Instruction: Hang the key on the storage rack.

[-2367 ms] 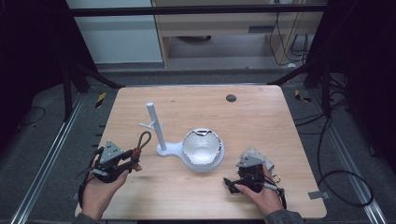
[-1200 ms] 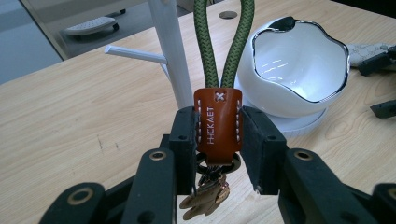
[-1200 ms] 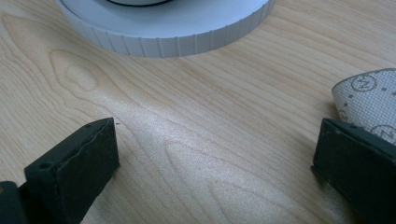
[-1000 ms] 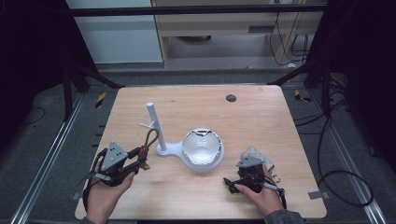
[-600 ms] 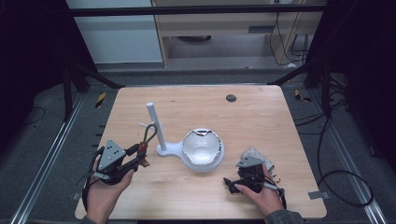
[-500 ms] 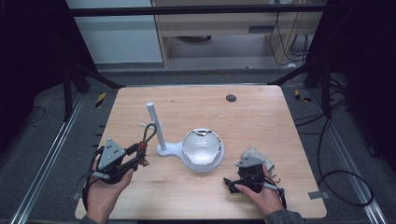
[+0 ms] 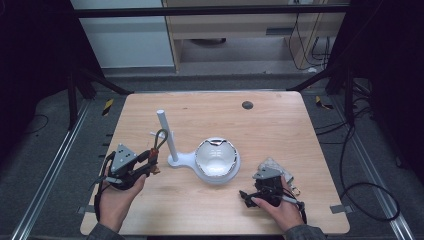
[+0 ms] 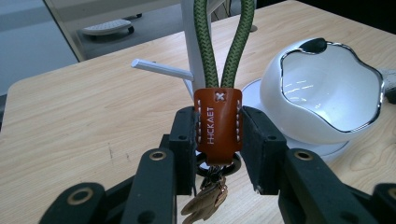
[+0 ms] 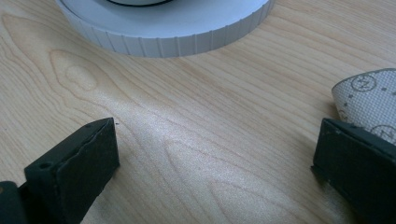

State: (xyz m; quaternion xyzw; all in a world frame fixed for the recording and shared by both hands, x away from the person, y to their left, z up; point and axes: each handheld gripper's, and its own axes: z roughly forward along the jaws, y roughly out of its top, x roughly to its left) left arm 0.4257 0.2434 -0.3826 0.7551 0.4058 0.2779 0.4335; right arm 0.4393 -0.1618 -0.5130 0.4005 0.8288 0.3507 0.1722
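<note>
Left gripper [image 8: 217, 135] clamped on orange key fob [image 8: 218, 123], green loop [image 8: 224, 42] upright, near tabletop [image 7: 280, 130] left edge; right gripper [image 9: 215, 158] wide open, holding nothing, near front-right corner.

3 cameras on 1 table: 1 fixed overhead, 1 riding each gripper

The high view sits above the person's edge and looks forward and down, far enough back to take in the whole table [image 7: 280, 125] plus floor and shelving behind. The left gripper view looks along its own jaws, low and level, really close to the key strap [image 8: 218, 123], with the post [image 8: 194, 42] and bowl [image 8: 327, 88] right behind; the high view shares those, post [image 7: 165, 135] and bowl [image 7: 216, 159]. The right gripper view is tipped down almost onto the wood, super close, catching the base [image 9: 177, 28] rim, which the high view also has.
</note>
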